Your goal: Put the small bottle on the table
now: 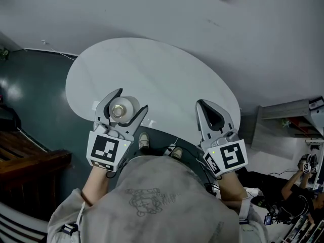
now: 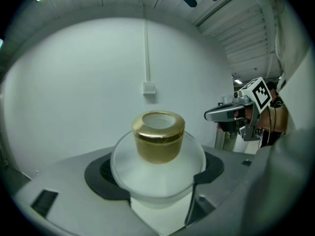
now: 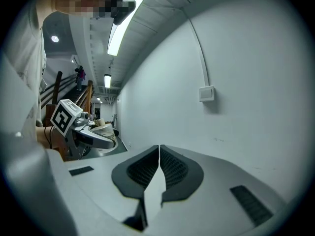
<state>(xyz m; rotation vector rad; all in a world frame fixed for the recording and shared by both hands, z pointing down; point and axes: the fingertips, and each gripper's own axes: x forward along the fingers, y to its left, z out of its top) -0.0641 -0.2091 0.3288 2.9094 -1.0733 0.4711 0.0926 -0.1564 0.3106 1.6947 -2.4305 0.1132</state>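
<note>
Our left gripper [image 1: 130, 101] has its fingers [image 2: 98, 176] clamped around the frosted body of the small bottle [image 2: 158, 151], gold cap upward, over the near left edge of the white bench [image 1: 152, 70]. We cannot tell whether its base touches the top yet. Our right gripper [image 1: 202, 105] hovers to the right with its fingers [image 3: 142, 171] pressed together on nothing. To do this well, we judge we should carry the bottle a little farther in from the rim, hold it upright and lower it straight until the base sits flat. Only then should we spread the fingers evenly and draw back toward ourselves, so neither pad tips the round body.
</note>
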